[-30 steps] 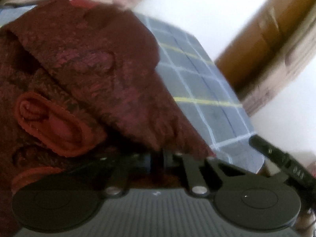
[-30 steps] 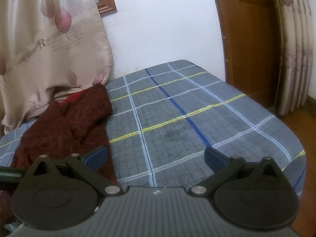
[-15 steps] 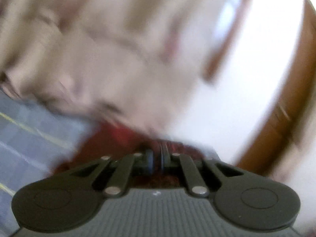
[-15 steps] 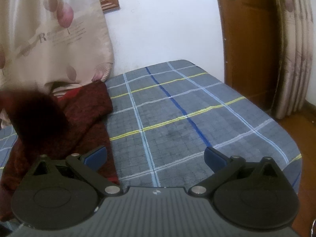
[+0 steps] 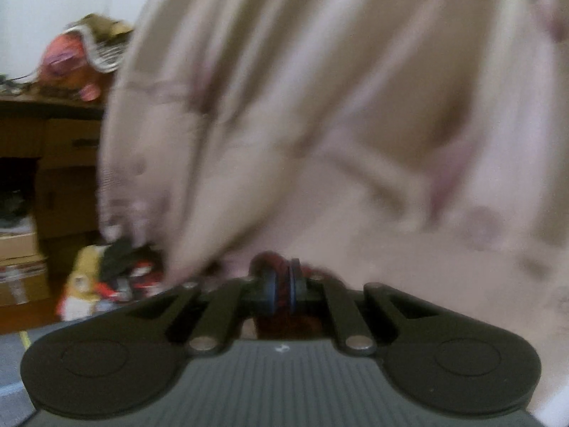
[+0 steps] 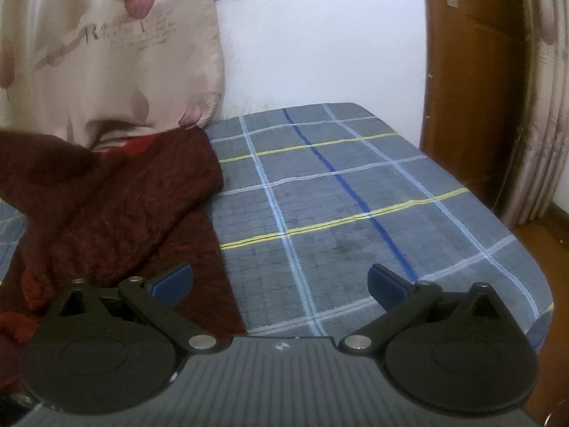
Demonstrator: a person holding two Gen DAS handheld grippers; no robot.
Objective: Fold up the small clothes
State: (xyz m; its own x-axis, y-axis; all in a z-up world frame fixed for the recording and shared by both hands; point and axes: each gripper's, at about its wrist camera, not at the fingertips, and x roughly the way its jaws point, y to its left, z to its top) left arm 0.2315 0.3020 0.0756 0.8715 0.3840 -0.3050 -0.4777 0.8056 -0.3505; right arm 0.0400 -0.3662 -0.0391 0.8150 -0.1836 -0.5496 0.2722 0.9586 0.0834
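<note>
- While it points a little downward at the beige curtain (image 5: 320,106), the left gripper (image 5: 281,284) pinches the dark red sweater (image 6: 117,213).
- Right gripper (image 6: 281,281) is spread wide, tilted down over the checked bed (image 6: 355,213), where the sweater lies on the left.

- Your left wrist view is badly smeared: the curtain (image 5: 320,106) is streaked with motion blur, and only the gripper body at the bottom edge stays sharp.
- Your right wrist view is steadier; the bed (image 6: 355,195) checks read clearly.
- Light is soft and dim, with the white wall (image 6: 320,35) brightest.
- Fisheye bending curves the door (image 6: 469,71), and the corners go dark.
</note>
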